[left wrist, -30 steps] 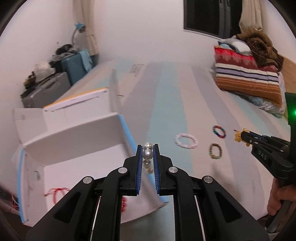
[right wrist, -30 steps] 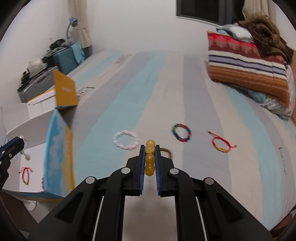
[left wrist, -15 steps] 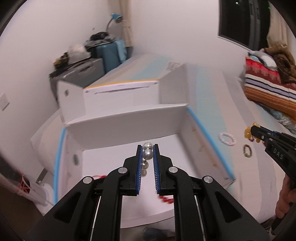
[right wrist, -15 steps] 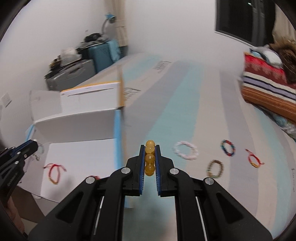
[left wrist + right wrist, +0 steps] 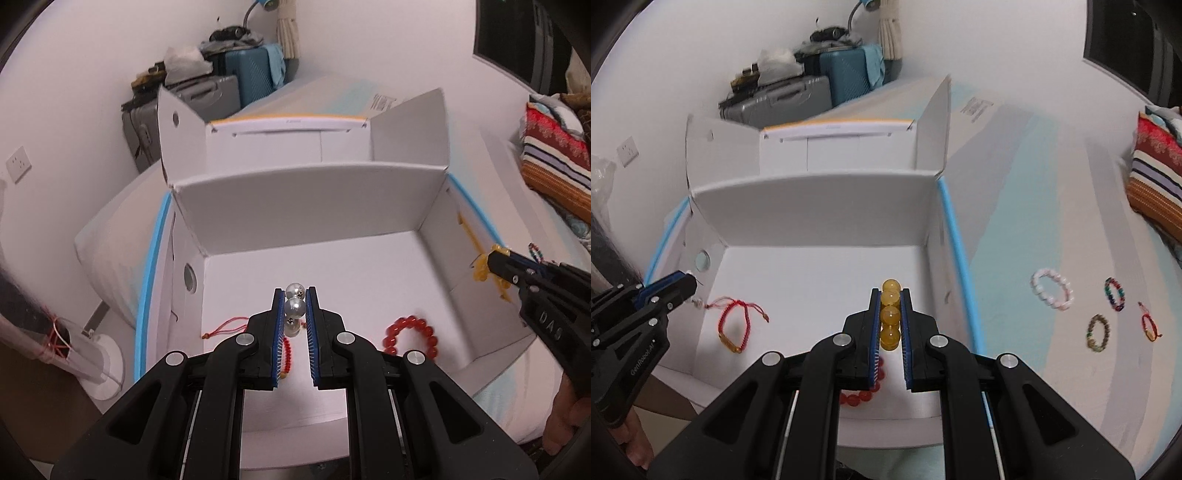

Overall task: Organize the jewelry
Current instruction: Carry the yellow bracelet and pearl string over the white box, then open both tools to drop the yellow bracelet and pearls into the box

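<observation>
The striped bed [image 5: 1027,206] serves as the sorting surface, and the open white box [image 5: 310,199] sits at its left edge with its flaps folded up and out, so both tools can reach in from the near side. The box looks to be the collecting place: a red cord bracelet [image 5: 733,325] lies on its floor at the left and a red bead bracelet [image 5: 410,334] at the near right, apart from each other. The left gripper [image 5: 295,299] hangs above the box floor, its jaws pinching a silver pearl strand [image 5: 294,304] with a few beads dangling below, probably so the piece can fall flat once let go. The right gripper [image 5: 891,306] hovers inside the box by the right wall, its jaws pressed on a yellow bead bracelet [image 5: 890,315]. Well to the right on the bed, four pieces wait unsorted: a pink bead bracelet [image 5: 1052,288], a multicolour bracelet [image 5: 1114,294], a brown bead bracelet [image 5: 1097,332] and a small red cord bracelet [image 5: 1150,326].
</observation>
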`<state>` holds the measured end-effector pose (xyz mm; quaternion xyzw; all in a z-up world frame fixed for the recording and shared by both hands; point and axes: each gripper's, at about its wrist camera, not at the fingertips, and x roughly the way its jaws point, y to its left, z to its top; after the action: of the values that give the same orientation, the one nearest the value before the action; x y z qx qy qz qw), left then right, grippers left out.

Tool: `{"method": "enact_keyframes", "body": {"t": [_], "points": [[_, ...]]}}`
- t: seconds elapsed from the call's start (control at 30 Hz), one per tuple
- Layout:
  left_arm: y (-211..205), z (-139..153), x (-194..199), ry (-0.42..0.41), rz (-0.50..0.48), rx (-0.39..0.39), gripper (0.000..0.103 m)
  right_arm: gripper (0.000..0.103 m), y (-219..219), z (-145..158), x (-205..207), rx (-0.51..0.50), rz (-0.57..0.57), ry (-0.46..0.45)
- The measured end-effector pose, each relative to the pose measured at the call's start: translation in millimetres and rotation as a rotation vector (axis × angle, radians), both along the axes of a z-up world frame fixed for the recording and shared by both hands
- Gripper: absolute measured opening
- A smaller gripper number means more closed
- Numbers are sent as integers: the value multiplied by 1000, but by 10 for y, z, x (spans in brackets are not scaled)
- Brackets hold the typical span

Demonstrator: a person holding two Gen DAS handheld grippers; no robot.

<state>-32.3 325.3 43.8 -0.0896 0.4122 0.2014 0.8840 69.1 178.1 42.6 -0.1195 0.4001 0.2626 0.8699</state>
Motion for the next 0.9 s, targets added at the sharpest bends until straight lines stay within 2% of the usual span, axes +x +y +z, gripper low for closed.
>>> {"method": "enact_keyframes", "body": {"t": [0.2,0.43,0.83,0.9], "points": [[121,-190,58,47,21,-15,11,9,165,-283,35,-53,9,50],[177,-371,119,104,31,-22,11,9,241,-482,126,-113,-7,104],[217,-410,144,126,49,-30,13,11,260,-529,119,-130,-5,133],[203,-389,131,129,56,-10,19,22,272,-497,109,-126,4,126]]}}
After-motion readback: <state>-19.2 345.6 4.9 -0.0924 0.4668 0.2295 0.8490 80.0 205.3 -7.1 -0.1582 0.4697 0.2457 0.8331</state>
